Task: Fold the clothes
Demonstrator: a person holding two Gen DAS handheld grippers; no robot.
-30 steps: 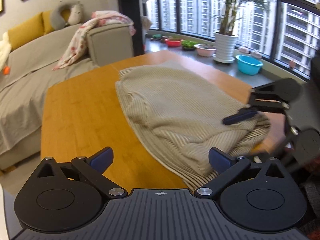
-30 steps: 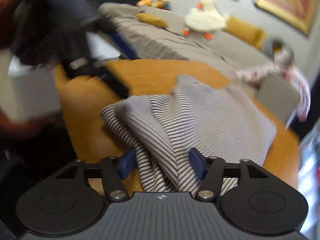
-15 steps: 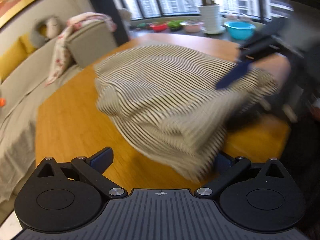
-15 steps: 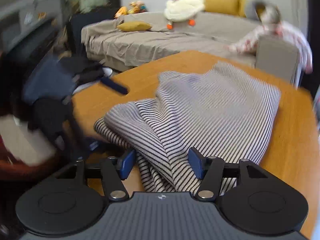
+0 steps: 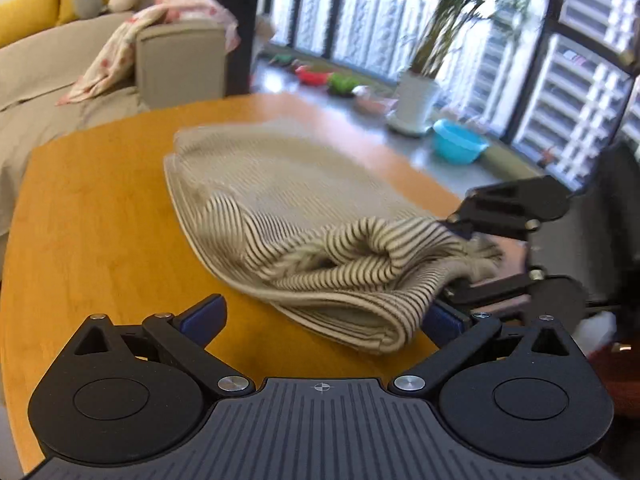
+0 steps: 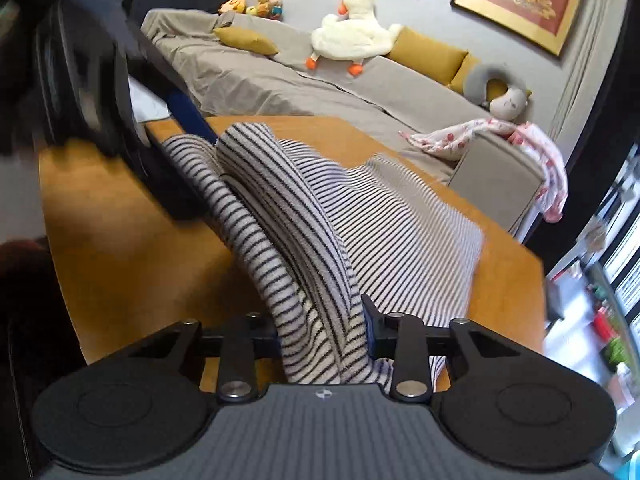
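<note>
A beige, dark-striped knitted garment (image 5: pixel 304 216) lies folded in layers on the orange wooden table (image 5: pixel 92 216). My left gripper (image 5: pixel 320 316) is open, its fingers on either side of the garment's near folded edge. My right gripper (image 6: pixel 322 334) is shut on a bunched fold of the garment (image 6: pixel 304 240) and holds it raised off the table. In the left wrist view the right gripper (image 5: pixel 460 256) grips the garment's right end. In the right wrist view the left gripper (image 6: pixel 188 116) is blurred at the garment's far end.
A grey sofa (image 6: pixel 320 92) with yellow cushions, a plush duck (image 6: pixel 352 36) and a floral cloth (image 6: pixel 520 140) stands beyond the table. By the window are a potted plant (image 5: pixel 416 100) and a blue bowl (image 5: pixel 460 144). The table edge (image 6: pixel 64 288) is near on the left.
My right gripper has closed on a fold of the garment and lifted it. My left gripper stayed open and moved close to the garment's near edge.
</note>
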